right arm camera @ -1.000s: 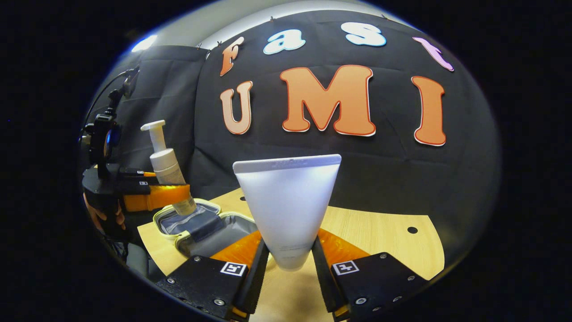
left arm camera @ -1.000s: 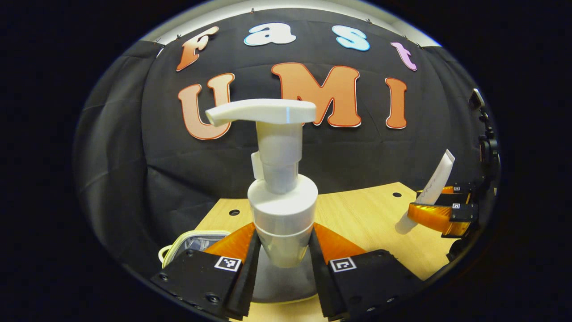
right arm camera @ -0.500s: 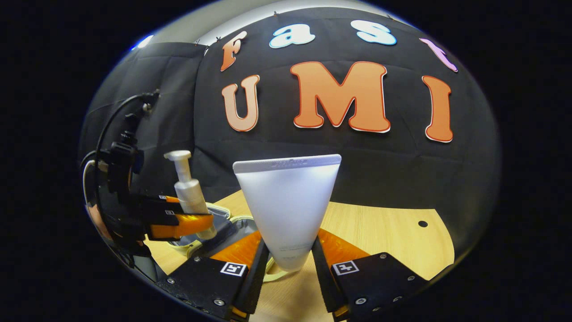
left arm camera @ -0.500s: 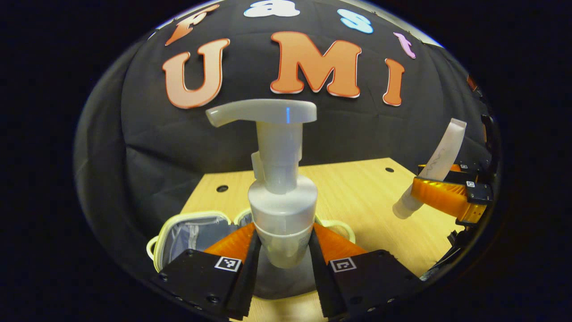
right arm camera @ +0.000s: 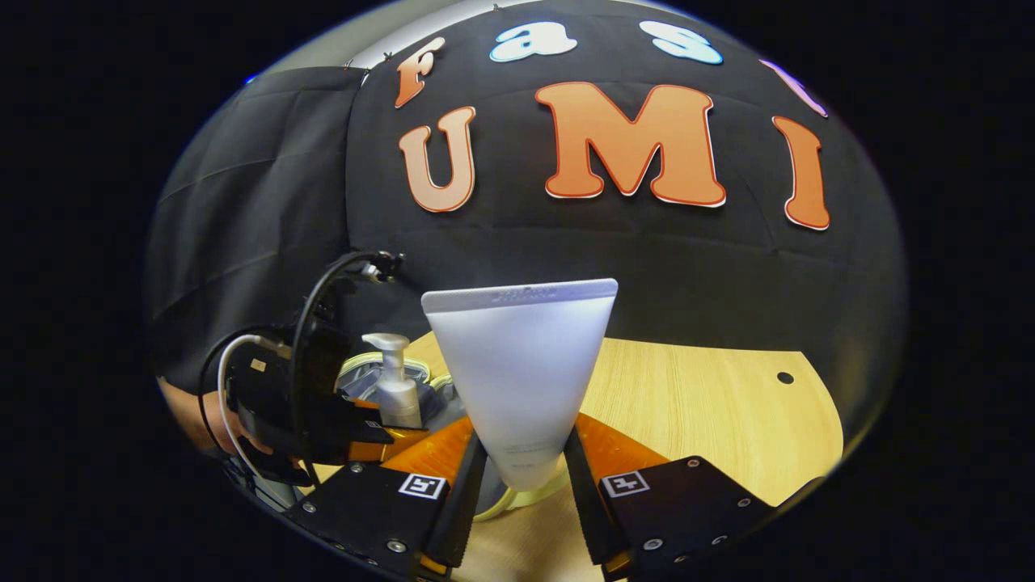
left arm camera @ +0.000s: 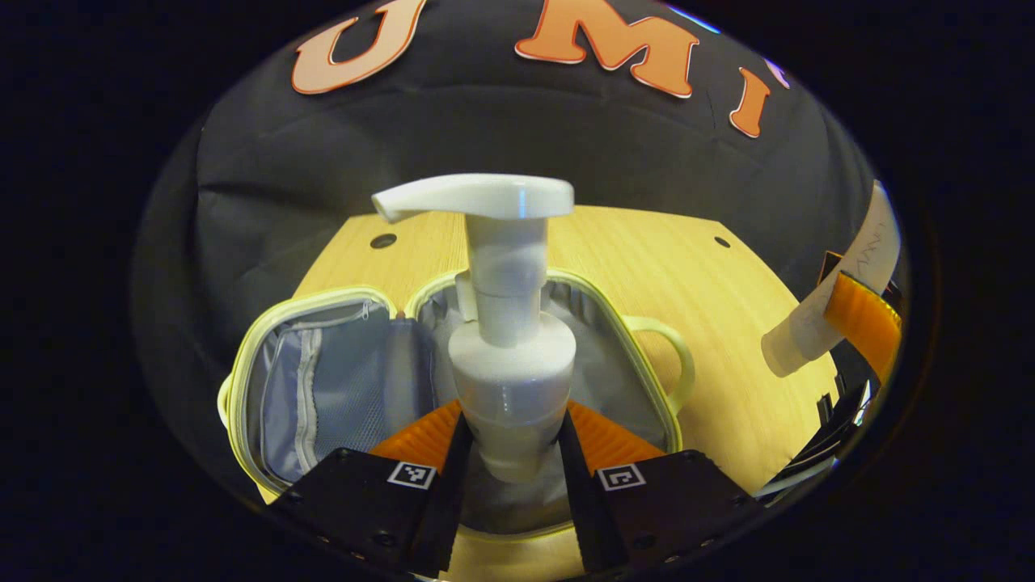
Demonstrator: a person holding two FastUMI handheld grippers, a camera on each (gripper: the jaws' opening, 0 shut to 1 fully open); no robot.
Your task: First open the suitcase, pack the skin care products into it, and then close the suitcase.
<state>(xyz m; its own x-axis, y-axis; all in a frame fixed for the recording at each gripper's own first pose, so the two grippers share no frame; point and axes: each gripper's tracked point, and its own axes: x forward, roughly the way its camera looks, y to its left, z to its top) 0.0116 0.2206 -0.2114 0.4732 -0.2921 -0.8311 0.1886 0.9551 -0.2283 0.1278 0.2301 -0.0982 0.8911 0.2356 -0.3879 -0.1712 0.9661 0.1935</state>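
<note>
My left gripper (left arm camera: pixel 511 440) is pinching the white pump bottle (left arm camera: pixel 508 323) low on its body, both fingers pressed against its sides, so the pump head stays upright and the spout clears my fingers. I judge that I hold it low and vertical so it can go base-first into the suitcase (left arm camera: pixel 453 380), which lies open on the worktop (left arm camera: pixel 647 250) directly under the bottle, its pale yellow rim spread into two halves with a grey lining and a zipped mesh pocket on the left half, a loop handle sticking out on the right side. The bottle's base hangs over the right half; whether it touches the lining I cannot tell. My right gripper (right arm camera: pixel 517 477) is clamped on the narrow cap end of a white tube (right arm camera: pixel 519 372), its flat crimped end pointing up, held off to the side above the worktop, I think to wait its turn without crowding the case. In the right gripper view the left gripper sits lower left with the bottle over the case. There is faint print on the tube, near the cap and along the crimp, but it is too small to read; the bottle shows no label I can make out.
</note>
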